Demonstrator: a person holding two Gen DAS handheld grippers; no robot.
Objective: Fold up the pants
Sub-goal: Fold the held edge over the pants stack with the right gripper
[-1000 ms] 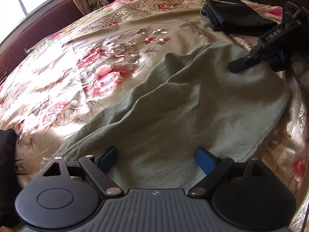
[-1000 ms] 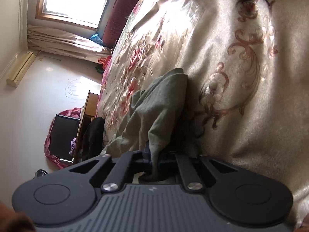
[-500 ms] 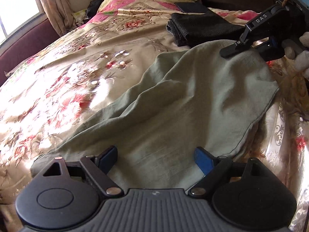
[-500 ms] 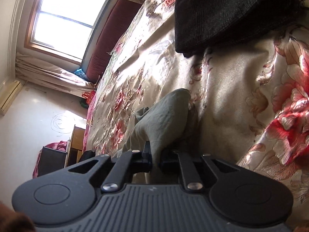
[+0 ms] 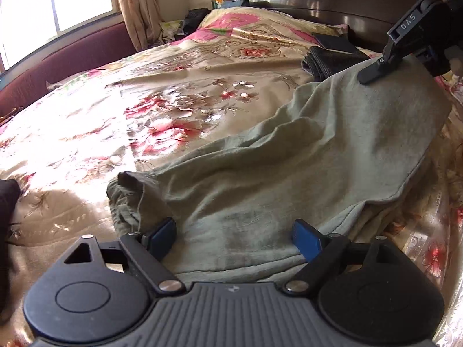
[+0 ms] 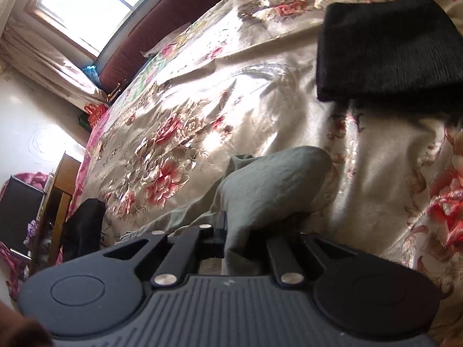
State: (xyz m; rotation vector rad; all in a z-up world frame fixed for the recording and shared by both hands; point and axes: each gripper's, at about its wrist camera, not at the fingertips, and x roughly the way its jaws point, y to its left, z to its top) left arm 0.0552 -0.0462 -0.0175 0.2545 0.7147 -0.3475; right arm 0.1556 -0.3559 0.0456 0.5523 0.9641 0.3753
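Grey-green pants lie across a floral bedspread. My left gripper hovers low over the near part of the pants, open, its blue pads wide apart with cloth below them and nothing pinched. In the left wrist view my right gripper holds up the far end of the pants at upper right. In the right wrist view the right gripper's jaws are closing, with a fold of the pants pinched between them and draping away toward the bed.
A folded black garment lies on the bed beyond the pants, near the dark headboard. More black cloth sits at the bed's left edge. A maroon padded side and a window run along the far left.
The right gripper has risen with the pants' end, lifting the cloth off the bed. The pants' trailing hem has drawn in and bunched closer to my left gripper, which stays open.
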